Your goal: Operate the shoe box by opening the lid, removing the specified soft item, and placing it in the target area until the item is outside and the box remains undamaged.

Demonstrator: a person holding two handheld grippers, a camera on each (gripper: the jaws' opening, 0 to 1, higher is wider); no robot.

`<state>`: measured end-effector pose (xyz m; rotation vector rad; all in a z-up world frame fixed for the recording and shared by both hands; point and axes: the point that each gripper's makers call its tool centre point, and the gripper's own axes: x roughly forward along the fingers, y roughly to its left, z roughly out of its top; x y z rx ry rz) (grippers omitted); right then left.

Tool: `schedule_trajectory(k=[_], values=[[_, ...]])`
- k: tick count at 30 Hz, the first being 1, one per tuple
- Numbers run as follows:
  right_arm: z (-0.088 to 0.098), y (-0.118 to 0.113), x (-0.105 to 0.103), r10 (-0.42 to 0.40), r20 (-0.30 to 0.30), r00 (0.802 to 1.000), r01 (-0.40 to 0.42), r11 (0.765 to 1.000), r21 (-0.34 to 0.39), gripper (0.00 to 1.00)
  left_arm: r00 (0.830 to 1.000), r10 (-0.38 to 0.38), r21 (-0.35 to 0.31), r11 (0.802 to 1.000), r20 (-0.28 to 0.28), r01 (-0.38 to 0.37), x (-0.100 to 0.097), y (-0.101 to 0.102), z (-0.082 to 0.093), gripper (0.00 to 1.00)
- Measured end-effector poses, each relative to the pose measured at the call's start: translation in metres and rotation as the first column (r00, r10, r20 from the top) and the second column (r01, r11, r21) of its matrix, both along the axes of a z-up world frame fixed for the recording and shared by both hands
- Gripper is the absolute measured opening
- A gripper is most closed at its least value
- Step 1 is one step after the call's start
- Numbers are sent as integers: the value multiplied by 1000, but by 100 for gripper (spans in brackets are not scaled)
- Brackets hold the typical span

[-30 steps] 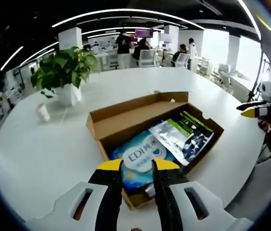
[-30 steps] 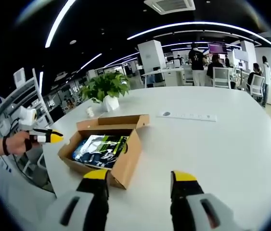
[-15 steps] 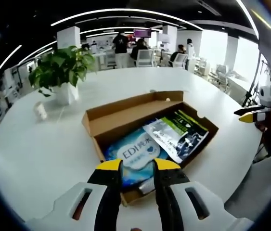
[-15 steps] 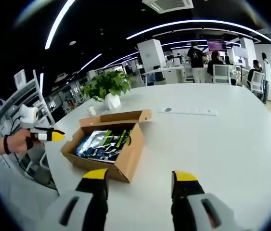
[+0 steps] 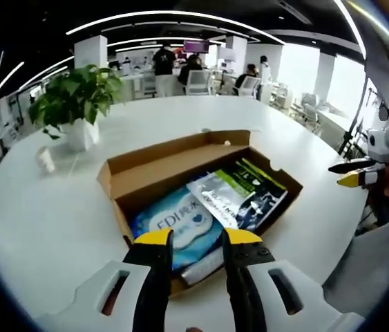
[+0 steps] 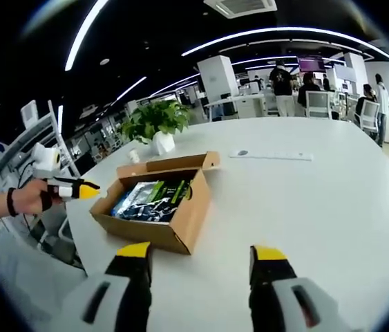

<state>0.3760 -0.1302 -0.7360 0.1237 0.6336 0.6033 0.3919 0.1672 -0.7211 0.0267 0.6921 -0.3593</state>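
Shoe box (image 5: 201, 183): lid folded back, on the white worktop (image 5: 49, 207), holding a blue pack (image 5: 173, 225) and a dark-green pouch (image 5: 239, 197).
Risk: a jaw could catch the near cardboard wall and tear it, or grab both packs together.
Left claw (image 5: 197, 238): narrowly parted, empty, apparently just above the near rim.
Right claw (image 6: 201, 252): wide apart, empty, well clear.
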Motion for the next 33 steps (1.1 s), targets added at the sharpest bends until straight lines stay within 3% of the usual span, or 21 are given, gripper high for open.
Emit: schedule_trajectory(k=[16,33], values=[[-1,-3,-8,-21,-3,1000,21,1000,21,57,996,-59,-31,998,-65,57,11,-29,-21,32],[-8,-11,-10,-36,-19,999,37,999,25,56,990,-64,-50,997,-127,58,15,-44,-42,32]])
